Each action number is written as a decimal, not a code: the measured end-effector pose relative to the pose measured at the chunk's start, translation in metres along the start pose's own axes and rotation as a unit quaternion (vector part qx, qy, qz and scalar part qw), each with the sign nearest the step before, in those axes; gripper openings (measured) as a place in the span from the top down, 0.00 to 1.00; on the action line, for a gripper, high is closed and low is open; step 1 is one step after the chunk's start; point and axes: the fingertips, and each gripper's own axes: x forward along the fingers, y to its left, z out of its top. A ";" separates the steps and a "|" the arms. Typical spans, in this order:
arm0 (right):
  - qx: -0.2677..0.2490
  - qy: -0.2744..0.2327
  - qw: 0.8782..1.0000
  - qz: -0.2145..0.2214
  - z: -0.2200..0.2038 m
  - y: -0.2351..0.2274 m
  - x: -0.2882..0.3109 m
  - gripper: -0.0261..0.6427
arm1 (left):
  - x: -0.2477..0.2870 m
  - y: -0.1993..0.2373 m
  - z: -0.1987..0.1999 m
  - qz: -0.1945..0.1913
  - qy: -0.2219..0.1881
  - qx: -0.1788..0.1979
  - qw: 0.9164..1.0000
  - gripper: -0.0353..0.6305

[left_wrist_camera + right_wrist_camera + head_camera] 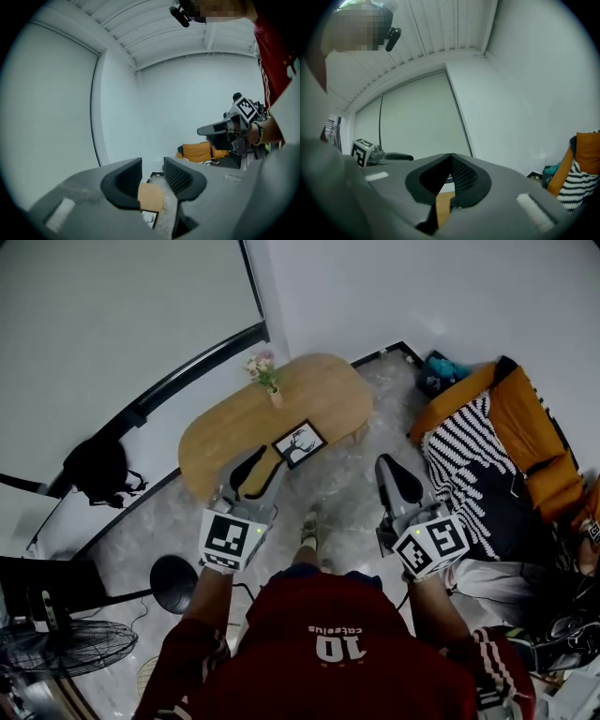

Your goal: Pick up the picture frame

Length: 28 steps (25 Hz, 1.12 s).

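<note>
The picture frame [299, 442], black with a deer drawing, lies flat on the near edge of an oval wooden table [234, 427]. In the head view my left gripper [260, 463] hovers just left of the frame, above the table's near edge, jaws apart and nothing between them. The left gripper view looks past the open left gripper [152, 174] to the table top [150, 197] and a corner of the frame [149, 218] below. My right gripper [391, 467] hangs over the floor, right of the table. Its jaws [451, 157] meet at the tips, holding nothing.
A small vase of flowers [267, 379] stands on the table's far side. A sofa with an orange cushion [525, 427] and a striped blanket [469, 456] fills the right. A black bag [98, 470], a fan [66, 648] and a round black base [173, 577] sit at left.
</note>
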 end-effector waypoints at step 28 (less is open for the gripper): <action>-0.030 0.102 0.993 -0.054 -0.097 -0.112 0.101 0.96 | 0.171 -0.011 -0.321 -0.127 0.242 0.066 0.960 0.71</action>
